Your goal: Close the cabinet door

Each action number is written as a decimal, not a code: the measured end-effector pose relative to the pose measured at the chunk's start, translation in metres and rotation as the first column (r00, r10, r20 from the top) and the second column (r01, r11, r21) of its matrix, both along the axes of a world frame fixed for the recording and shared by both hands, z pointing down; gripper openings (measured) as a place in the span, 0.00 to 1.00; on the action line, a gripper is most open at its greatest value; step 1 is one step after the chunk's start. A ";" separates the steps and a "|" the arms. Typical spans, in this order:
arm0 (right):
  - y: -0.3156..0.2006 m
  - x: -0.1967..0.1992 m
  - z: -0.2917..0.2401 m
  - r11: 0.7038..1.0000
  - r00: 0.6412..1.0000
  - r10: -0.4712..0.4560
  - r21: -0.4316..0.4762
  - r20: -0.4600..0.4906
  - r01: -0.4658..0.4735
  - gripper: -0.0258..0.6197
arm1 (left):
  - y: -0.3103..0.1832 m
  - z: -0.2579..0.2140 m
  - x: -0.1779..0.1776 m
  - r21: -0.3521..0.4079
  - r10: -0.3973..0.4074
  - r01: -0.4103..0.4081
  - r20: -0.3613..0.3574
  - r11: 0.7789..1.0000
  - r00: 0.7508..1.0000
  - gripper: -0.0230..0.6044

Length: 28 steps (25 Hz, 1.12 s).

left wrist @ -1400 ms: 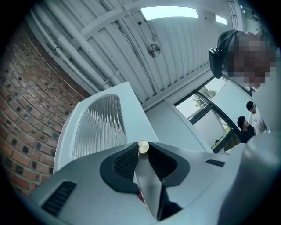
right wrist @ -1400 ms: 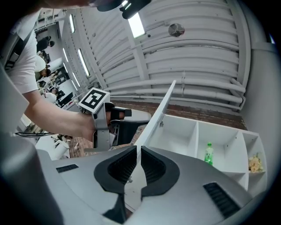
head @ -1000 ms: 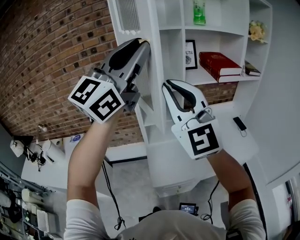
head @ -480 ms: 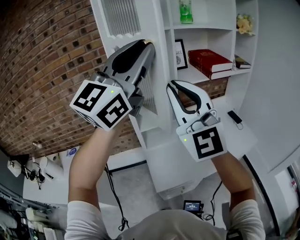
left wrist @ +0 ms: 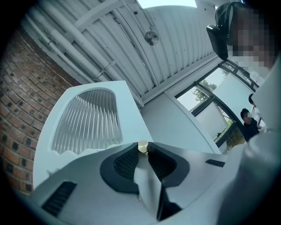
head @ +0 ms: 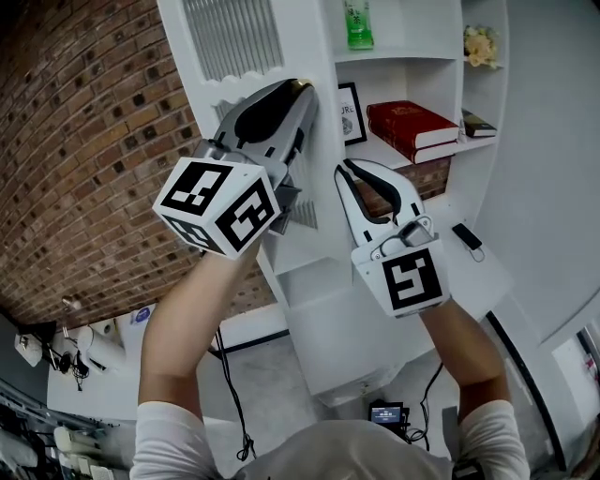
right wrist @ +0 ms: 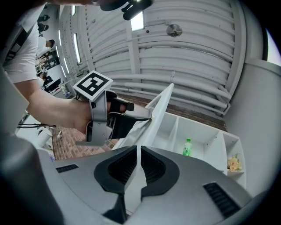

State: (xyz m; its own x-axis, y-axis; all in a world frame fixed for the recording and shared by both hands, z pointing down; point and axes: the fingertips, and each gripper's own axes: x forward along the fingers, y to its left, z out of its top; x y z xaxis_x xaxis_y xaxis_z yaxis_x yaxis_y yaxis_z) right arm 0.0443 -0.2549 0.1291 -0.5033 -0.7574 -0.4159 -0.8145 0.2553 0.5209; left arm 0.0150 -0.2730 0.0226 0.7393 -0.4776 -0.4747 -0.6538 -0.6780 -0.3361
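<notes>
The white cabinet door (head: 192,66) with a ribbed glass pane stands partly open in front of the shelves. My left gripper (head: 306,86) reaches up to its free edge. In the left gripper view its pads close on a small brass knob (left wrist: 142,146) at the tips of the left gripper (left wrist: 142,150), with the door (left wrist: 90,118) beyond. My right gripper (head: 346,172) sits lower, just right of the door's edge, shut to a thin slit with nothing held. The right gripper view shows the right gripper (right wrist: 137,151) under the door's edge (right wrist: 160,107).
Open shelves to the right hold a green bottle (head: 357,26), a framed picture (head: 352,112), a red book (head: 412,127) and flowers (head: 480,47). A small black object (head: 466,236) lies on the white counter. A brick wall (head: 84,141) is at left.
The door has swung further across the shelves and shows more of its face. Both grippers moved along with it; the left one stays on the knob.
</notes>
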 end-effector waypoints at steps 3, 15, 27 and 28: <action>-0.012 0.010 0.004 1.000 1.000 -0.027 0.002 -0.012 0.027 0.09 | -0.011 0.000 0.010 0.002 -0.033 0.033 0.001 0.999 0.999 0.16; -0.067 0.039 0.007 0.991 0.991 -0.129 -0.022 -0.034 0.129 0.09 | -0.062 -0.001 0.044 -0.002 -0.175 0.176 0.028 0.984 0.984 0.16; -0.126 0.059 0.013 0.981 0.981 -0.193 -0.029 -0.013 0.193 0.09 | -0.108 -0.001 0.064 0.000 -0.274 0.274 0.049 0.962 0.961 0.16; -0.129 0.059 0.013 0.980 0.981 -0.196 -0.029 -0.010 0.196 0.09 | -0.111 -0.001 0.065 -0.002 -0.278 0.279 0.049 0.960 0.959 0.16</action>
State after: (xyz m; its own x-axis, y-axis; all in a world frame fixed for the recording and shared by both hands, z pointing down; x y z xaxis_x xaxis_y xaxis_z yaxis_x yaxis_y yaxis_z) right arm 0.1029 -0.3842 0.1417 -0.6482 -0.6550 -0.3883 -0.7407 0.4240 0.5212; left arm 0.0797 -0.3842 0.0215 0.5982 -0.6719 -0.4367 -0.8004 -0.4746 -0.3662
